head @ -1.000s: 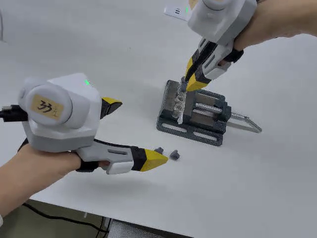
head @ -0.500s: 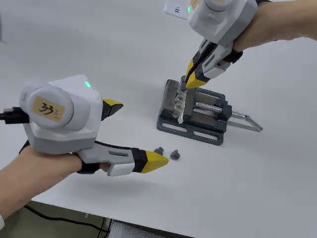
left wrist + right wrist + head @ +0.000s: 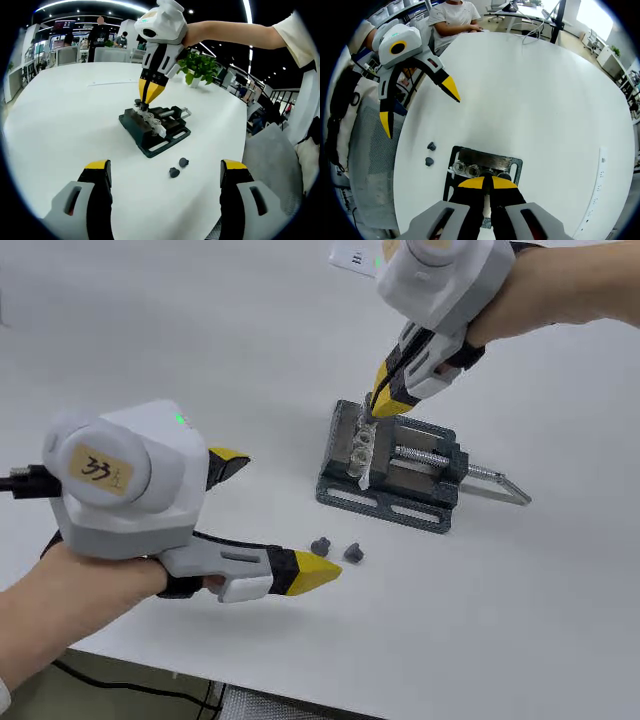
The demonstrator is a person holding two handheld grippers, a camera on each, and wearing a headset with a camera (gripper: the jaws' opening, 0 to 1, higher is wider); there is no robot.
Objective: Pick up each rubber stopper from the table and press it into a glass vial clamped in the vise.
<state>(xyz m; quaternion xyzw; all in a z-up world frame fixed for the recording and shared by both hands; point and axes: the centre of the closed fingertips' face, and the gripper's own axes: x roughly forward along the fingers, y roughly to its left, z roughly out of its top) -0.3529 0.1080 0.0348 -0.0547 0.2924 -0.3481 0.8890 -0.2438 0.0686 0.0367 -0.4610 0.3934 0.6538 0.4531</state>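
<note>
1. Nearest the person, the left tool (image 3: pixel 283 515) hung just above the bench (image 3: pixel 200 330). Its jaws were spread wide and gripped nothing. Smart play here: hold it clear while the other tool worked.
2. Just past its tips, two loose stoppers (image 3: pixel 320 545) lay side by side on the bench, close but not touching, waiting their turn.
3. Beyond them sat the vise (image 3: pixel 400 480), with a row of glass vials (image 3: pixel 362 448) upright between its clamp faces.
4. At the far end of that row, the job called for a straight, centred push down, with no sideways lean that might crack glass or tilt a vial. The right tool (image 3: pixel 376 412) pointed down, clenched on what looked like a dark stopper (image 3: pixel 368 418) right at a vial's mouth. Whether it was seated, I couldn't tell.
</note>
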